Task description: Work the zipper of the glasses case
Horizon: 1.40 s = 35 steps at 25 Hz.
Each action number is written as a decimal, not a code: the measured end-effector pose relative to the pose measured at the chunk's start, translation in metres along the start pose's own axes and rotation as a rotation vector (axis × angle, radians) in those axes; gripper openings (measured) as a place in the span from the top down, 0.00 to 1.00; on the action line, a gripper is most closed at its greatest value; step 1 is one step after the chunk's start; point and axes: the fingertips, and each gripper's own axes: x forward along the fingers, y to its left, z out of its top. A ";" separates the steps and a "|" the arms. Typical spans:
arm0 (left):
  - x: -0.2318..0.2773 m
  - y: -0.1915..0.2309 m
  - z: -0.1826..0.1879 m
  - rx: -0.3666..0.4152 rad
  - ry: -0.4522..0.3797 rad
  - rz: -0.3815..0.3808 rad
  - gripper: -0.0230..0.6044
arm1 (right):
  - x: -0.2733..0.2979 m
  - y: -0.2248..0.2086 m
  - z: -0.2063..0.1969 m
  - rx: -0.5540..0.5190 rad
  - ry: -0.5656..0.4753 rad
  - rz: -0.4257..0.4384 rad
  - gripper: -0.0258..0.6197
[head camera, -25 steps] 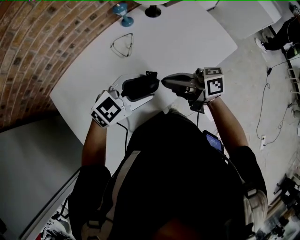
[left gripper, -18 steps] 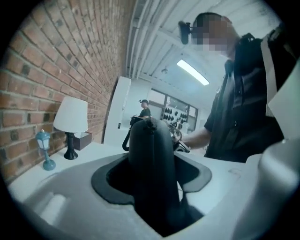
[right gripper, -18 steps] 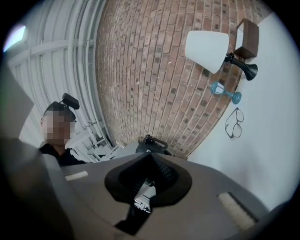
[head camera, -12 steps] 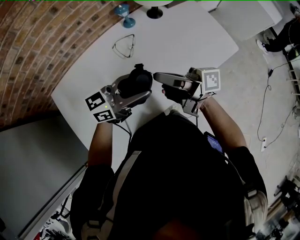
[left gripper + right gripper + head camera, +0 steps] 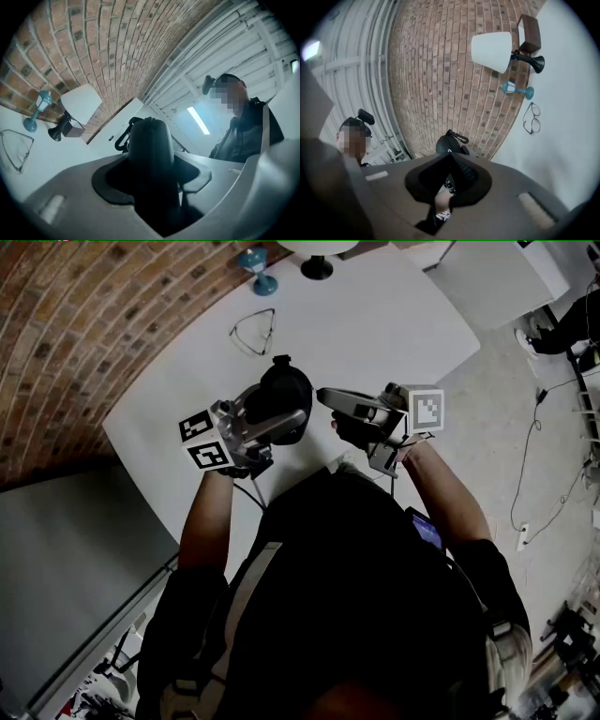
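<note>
Head view: spectacles [image 5: 251, 332] and blue ornament [image 5: 260, 270] beyond glasses case [image 5: 281, 397]

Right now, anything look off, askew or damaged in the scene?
Nothing damaged or spilled. The glasses case is off the table, clamped in the left gripper. The glasses lie loose on the table, outside the case.

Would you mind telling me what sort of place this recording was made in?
Probably a lab or workshop rather than a home: a plain white table set by a bare brick wall, and loose cables trailing across a hard grey floor.
</note>
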 end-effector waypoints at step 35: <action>-0.024 0.027 0.016 -0.304 -0.416 -0.051 0.55 | 0.002 -0.022 -0.011 -0.151 0.084 -0.185 0.95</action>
